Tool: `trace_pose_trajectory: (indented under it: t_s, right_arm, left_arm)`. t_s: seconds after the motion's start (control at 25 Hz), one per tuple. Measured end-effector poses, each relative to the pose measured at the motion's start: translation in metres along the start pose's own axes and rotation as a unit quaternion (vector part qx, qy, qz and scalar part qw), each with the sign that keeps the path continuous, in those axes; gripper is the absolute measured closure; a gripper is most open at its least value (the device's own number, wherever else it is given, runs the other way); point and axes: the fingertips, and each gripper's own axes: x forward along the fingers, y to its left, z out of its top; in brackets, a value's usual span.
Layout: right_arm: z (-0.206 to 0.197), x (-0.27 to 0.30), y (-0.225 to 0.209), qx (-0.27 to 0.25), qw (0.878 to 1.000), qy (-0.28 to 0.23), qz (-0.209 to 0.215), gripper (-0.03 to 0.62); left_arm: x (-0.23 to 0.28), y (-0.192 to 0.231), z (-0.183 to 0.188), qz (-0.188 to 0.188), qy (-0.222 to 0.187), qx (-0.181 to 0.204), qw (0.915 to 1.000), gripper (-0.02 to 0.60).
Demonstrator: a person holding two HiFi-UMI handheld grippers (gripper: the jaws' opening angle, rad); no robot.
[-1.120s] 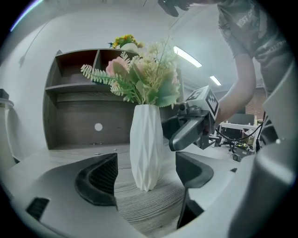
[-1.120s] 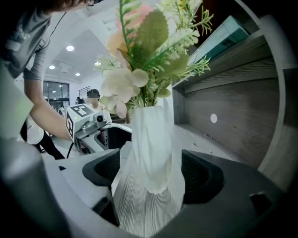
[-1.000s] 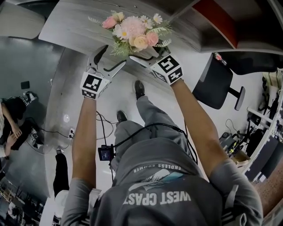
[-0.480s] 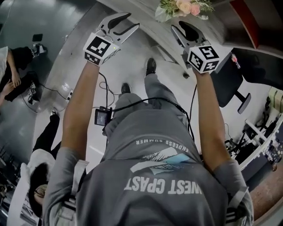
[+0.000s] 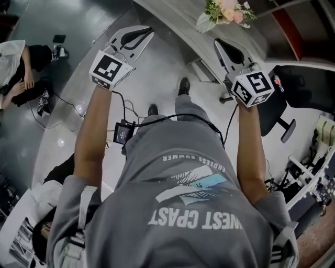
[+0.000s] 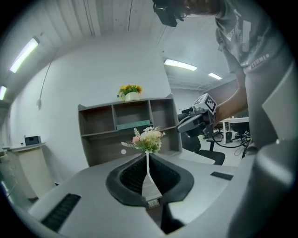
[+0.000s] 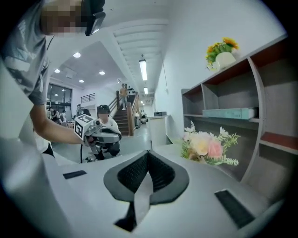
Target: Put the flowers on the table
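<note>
with the flowers [image 5: 226,11] standing on the far tabletop [image 5: 178,21] before the shelf [image 6: 125,121], the left hand-held gripper [image 5: 149,30] and right hand-held gripper [image 5: 218,42] have just clenched on nothing, so best draw them back level, clear of the petals.

White wall [image 6: 93,69] and ribbed white ceiling [image 6: 107,23], lit by long strip lights [image 6: 180,65]. A grey open shelf unit [image 6: 125,122] stood against the wall with several compartments. A pale teal box [image 6: 133,124] lay in the middle one, and a pot of yellow flowers [image 6: 131,91] sat on top. A grey wood-grain table [image 5: 180,26] ran in front of the shelves. The floor [image 5: 162,73] was light and glossy, darker grey off to the left. A black office chair [image 5: 301,86] stood at right. A staircase [image 7: 125,116] showed far back under recessed ceiling spots.
</note>
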Motion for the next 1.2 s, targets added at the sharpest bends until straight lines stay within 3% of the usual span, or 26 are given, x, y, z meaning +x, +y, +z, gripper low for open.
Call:
trace_pose_trajectory:
  t_s: [0.24, 0.48, 0.8, 1.2]
  right_arm:
    - [0.044, -0.039, 0.039, 0.026, 0.998, -0.056, 0.023, 0.568]
    - [0.073, -0.069, 0.068, 0.017, 0.998, -0.066, 0.016, 0.568]
    - [0.078, -0.108, 0.084, 0.013, 0.996, -0.083, -0.005, 0.568]
    - [0.073, -0.126, 0.093, 0.024, 0.996, -0.083, -0.033, 0.568]
  left_arm:
    - [-0.055, 0.005, 0.028, 0.044, -0.016, 0.002, 0.9989, 0.552]
    - [-0.114, -0.001, 0.05, 0.083, -0.043, 0.001, 0.9956, 0.552]
    - [-0.149, -0.025, 0.063, 0.088, -0.051, 0.009, 0.9948, 0.552]
    - [-0.15, -0.05, 0.058, 0.05, -0.053, 0.001, 0.9973, 0.552]
